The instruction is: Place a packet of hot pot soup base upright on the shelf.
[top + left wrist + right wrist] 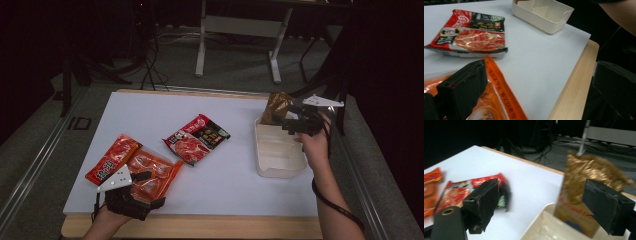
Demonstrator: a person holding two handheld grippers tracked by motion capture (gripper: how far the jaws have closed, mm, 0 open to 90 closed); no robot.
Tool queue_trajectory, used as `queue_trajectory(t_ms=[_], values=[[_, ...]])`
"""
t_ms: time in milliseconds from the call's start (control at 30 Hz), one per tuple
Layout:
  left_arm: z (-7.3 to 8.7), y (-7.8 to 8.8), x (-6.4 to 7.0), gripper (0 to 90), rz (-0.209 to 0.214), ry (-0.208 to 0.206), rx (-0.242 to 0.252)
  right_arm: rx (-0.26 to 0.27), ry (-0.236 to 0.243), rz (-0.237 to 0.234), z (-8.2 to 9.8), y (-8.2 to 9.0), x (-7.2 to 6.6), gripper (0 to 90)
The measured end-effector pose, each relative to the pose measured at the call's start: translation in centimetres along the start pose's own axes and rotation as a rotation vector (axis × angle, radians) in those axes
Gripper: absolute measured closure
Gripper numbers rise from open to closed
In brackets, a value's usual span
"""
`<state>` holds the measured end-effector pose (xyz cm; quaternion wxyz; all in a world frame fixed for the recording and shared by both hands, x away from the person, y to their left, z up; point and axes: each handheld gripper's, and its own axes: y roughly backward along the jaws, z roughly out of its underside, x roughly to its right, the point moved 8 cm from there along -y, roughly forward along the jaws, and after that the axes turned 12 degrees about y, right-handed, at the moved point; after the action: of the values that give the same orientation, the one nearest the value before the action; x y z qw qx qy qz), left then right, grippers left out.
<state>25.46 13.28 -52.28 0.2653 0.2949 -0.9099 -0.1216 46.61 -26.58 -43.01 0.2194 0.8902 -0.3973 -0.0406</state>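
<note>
Over at the cream bin [280, 167], my right gripper [544, 207] hangs wide open with nothing held, a gold packet [584, 182] standing inside. Left gripper [534, 92] is spread wide over the orange packet [499, 100], gripping nothing.

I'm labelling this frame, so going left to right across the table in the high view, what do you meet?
Left gripper over the orange snack packet → red and black food packet → white plastic bin → gold bag standing at the bin's far end → right gripper.
</note>
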Motion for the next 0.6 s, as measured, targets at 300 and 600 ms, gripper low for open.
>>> queue_trajectory(t_ms=[300,600], values=[[-2.0,0.0,-2.0,0.0,-0.031,-0.009,-0.019,0.036,0.012,-0.028,1.5,1.8,-3.3,16.3],[-3.1,-1.0,-3.3,0.0,-0.035,-0.015,-0.032,0.062,0.028,-0.054,2.8,3.0,-6.8,16.3]])
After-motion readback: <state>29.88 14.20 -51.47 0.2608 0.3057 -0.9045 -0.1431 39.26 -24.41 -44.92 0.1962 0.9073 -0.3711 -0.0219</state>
